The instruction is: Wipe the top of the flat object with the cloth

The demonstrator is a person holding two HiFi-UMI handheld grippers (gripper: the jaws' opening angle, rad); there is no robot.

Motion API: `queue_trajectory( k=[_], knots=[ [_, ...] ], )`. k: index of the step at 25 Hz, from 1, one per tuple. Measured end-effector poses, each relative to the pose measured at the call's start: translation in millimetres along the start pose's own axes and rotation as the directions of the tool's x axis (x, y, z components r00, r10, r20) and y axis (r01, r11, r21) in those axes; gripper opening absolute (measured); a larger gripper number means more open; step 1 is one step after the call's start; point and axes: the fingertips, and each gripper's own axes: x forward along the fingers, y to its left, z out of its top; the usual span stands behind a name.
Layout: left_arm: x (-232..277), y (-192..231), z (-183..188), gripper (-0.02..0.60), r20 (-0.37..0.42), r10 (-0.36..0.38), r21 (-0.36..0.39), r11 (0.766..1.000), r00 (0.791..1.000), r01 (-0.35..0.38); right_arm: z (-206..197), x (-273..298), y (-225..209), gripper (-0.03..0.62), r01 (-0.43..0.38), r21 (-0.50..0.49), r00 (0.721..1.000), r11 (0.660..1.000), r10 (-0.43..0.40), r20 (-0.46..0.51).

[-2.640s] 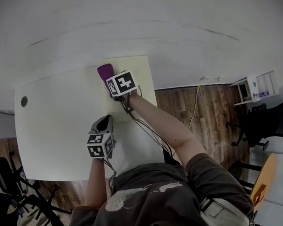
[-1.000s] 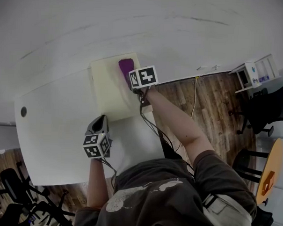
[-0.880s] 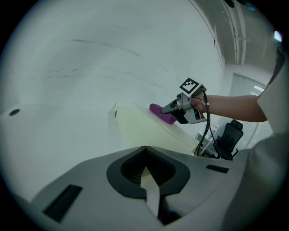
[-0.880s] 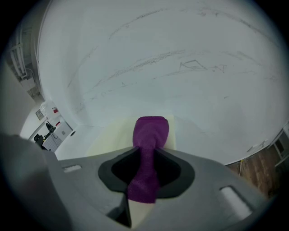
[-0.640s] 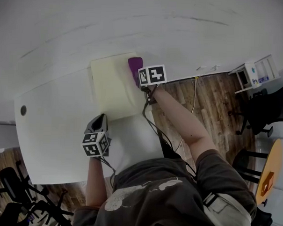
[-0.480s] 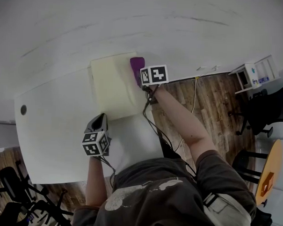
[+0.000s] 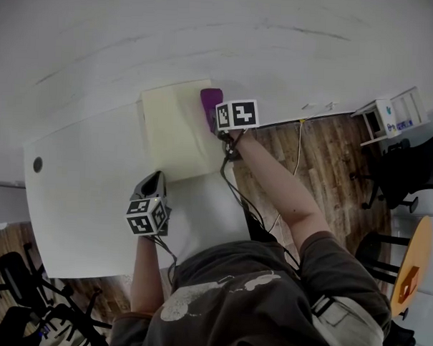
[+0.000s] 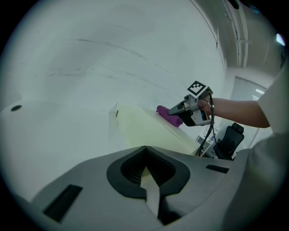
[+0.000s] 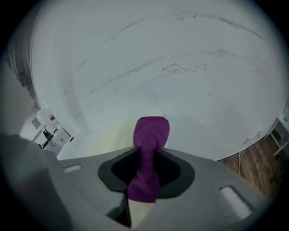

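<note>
Overhead, the right gripper (image 7: 213,120) pins the purple cloth (image 7: 209,100) on the 1 o'clock corner of the pale yellow board (image 7: 174,131), so I'd press it flat and sweep toward 7 o'clock. In the left gripper view, the left gripper (image 8: 146,176) is closed and empty, with the board ahead at 12 o'clock. In the right gripper view, the jaws clamp the cloth, which trails out toward 12 o'clock.

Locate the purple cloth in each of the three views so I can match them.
Head view: cloth top centre, at the far right corner of the yellow board.
Left gripper view: cloth right of centre, at the far end of the board.
Right gripper view: cloth dead centre, pinched in the right gripper.
Shared landmark: the board, lying under the cloth.
</note>
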Motion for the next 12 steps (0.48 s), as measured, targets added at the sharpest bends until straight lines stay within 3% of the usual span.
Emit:
queue_trajectory(
  k=[12],
  knots=[
    [1, 0, -1, 0.011, 0.0, -0.003, 0.001, 1.0, 1.0, 0.003, -10, -2, 97, 0.098, -0.163, -0.159, 0.987, 0.974, 0.162, -0.021]
  ],
)
